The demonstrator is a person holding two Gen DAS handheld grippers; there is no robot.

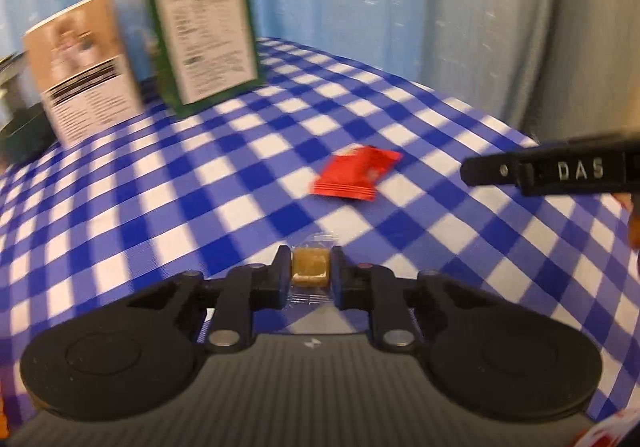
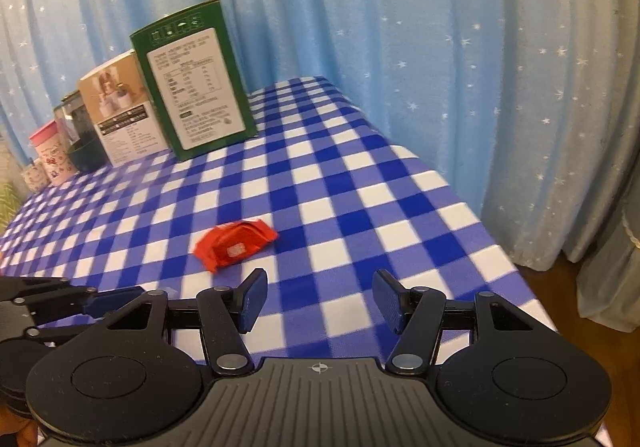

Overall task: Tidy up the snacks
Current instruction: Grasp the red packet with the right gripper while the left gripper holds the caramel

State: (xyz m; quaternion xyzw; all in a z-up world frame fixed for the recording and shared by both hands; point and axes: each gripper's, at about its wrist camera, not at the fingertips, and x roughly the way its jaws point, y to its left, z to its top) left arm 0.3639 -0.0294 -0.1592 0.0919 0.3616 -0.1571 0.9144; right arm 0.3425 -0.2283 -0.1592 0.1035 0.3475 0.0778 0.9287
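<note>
Tan and cube-shaped, a small candy (image 1: 311, 267) in a clear wrapper sits clamped between the pads of the left gripper (image 1: 311, 271), whose jaws are closed on it from both sides. The wrapper's transparent ends project above and below the pads. Motion blur makes it unclear whether the candy is lifted off the blue-and-white checked tablecloth (image 1: 200, 183) or just touching it.

The right gripper (image 2: 320, 297) holds nothing; its jaws stand apart with bare cloth between the blue pads (image 2: 253, 297). In the left wrist view one of its black fingers enters from the right edge, bearing the letters DAS.

A red snack packet (image 2: 235, 242) lies flat on the tablecloth ahead of both grippers, apart from the jaws of each. In the right wrist view it sits just beyond the left pad.

Farther back, near the far-left part of the table, a green carton (image 2: 196, 87) stands upright with its printed label facing the cameras. A beige box (image 2: 120, 111) stands just beside it on the left. Beyond these are a dark green bowl (image 2: 86, 155) and a pink printed cup (image 2: 50, 155). A pale blue star-patterned curtain (image 2: 400, 27) hangs behind the table.
</note>
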